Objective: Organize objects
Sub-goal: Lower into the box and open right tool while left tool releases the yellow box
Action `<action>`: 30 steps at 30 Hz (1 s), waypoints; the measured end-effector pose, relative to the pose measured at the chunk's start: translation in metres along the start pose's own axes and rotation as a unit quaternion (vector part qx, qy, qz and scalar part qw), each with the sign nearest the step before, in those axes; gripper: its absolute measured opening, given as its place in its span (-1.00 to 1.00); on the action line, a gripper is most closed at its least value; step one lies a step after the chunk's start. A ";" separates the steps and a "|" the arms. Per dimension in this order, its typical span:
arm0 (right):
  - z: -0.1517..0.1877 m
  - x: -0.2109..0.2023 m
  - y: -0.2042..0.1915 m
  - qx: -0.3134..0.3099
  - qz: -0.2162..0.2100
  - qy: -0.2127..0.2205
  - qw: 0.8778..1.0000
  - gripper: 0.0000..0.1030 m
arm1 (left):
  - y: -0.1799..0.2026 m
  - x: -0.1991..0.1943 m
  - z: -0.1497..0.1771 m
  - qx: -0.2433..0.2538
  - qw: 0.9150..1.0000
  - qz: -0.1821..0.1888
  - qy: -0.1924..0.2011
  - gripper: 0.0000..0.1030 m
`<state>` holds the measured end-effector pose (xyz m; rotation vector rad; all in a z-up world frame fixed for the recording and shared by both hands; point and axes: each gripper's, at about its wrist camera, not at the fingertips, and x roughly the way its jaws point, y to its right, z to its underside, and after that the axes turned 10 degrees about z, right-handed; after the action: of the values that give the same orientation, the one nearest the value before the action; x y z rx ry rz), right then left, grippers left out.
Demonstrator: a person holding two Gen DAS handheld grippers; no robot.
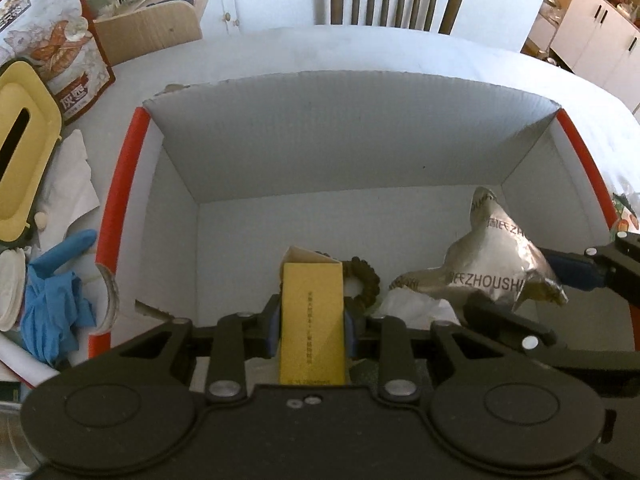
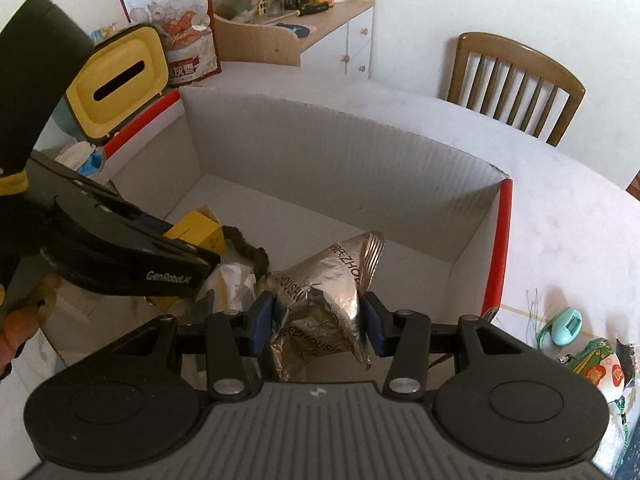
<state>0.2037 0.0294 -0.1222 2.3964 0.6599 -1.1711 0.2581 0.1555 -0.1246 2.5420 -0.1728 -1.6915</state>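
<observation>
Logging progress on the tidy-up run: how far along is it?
Partly done. Already lying in the white cardboard box with red edges: a dark braided ring and crumpled white paper. In hand over the box: left gripper clamps a yellow carton; right gripper pinches a silver foil packet. Left on the table: blue glove, teal gadget.

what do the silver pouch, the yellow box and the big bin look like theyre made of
Silver pouch: looks like metallised foil or film, glossy, with sharp crinkles and mirror-like glints. Yellow box: seems to be thin card with a matte printed face, flat panels and crisp folded edges. Big bin: appears to be white corrugated board, going by the fine ribbing on its walls and a torn rim; plastic or paper, I cannot tell.
</observation>
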 end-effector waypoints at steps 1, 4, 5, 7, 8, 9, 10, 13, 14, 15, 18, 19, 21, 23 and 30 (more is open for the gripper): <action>0.000 0.000 0.000 -0.001 0.000 0.000 1.000 -0.07 | -0.001 0.002 -0.001 -0.001 1.000 0.000 -0.004 -0.46; 0.001 -0.002 0.001 -0.002 0.002 -0.003 1.000 -0.06 | 0.000 0.005 -0.003 0.000 1.000 -0.001 -0.012 -0.45; 0.001 -0.003 0.001 -0.003 0.005 -0.003 1.000 -0.05 | 0.000 0.005 -0.003 0.000 1.000 -0.002 -0.015 -0.45; 0.001 -0.007 0.002 -0.007 0.009 0.002 1.000 -0.04 | -0.001 0.006 -0.004 -0.002 1.000 -0.001 -0.018 -0.44; 0.001 -0.009 0.002 -0.007 0.012 0.003 1.000 0.01 | -0.001 0.006 -0.003 -0.005 1.000 -0.001 -0.019 -0.42; 0.002 -0.010 0.003 -0.007 0.013 0.003 1.000 0.04 | -0.002 0.006 -0.003 -0.008 1.000 0.001 -0.019 -0.41; 0.001 -0.012 0.004 -0.007 0.013 0.006 1.000 0.05 | -0.002 0.006 -0.003 -0.009 1.000 0.002 -0.019 -0.40; 0.001 -0.020 0.010 -0.001 0.014 0.014 1.000 0.13 | -0.003 0.003 -0.003 -0.011 1.000 0.001 -0.014 -0.37; 0.001 -0.023 0.013 0.003 0.013 0.016 1.000 0.15 | -0.003 0.002 -0.003 -0.010 1.000 0.002 -0.012 -0.36; 0.001 -0.026 0.015 0.007 0.012 0.018 1.000 0.16 | -0.002 0.002 -0.002 -0.010 1.000 0.001 -0.010 -0.36; 0.002 -0.037 0.023 0.019 0.004 0.026 0.999 0.20 | 0.000 -0.002 -0.001 -0.012 1.000 0.000 -0.004 -0.30; 0.002 -0.040 0.025 0.022 0.001 0.030 0.999 0.20 | 0.000 -0.003 0.000 -0.013 1.000 0.000 -0.002 -0.27; 0.003 -0.047 0.028 0.024 -0.002 0.036 0.999 0.21 | -0.001 -0.007 -0.001 -0.016 1.000 0.001 0.003 -0.21; 0.004 -0.054 0.031 0.029 -0.005 0.040 0.999 0.21 | 0.001 -0.011 0.000 -0.017 1.000 0.001 0.010 -0.13; 0.011 -0.080 0.047 0.053 -0.016 0.061 0.997 0.21 | 0.005 -0.031 0.004 -0.016 0.999 0.008 0.033 0.07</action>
<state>0.1802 -0.0333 -0.0575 2.5717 0.6929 -1.1054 0.2424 0.1546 -0.0974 2.5620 -0.1586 -1.5901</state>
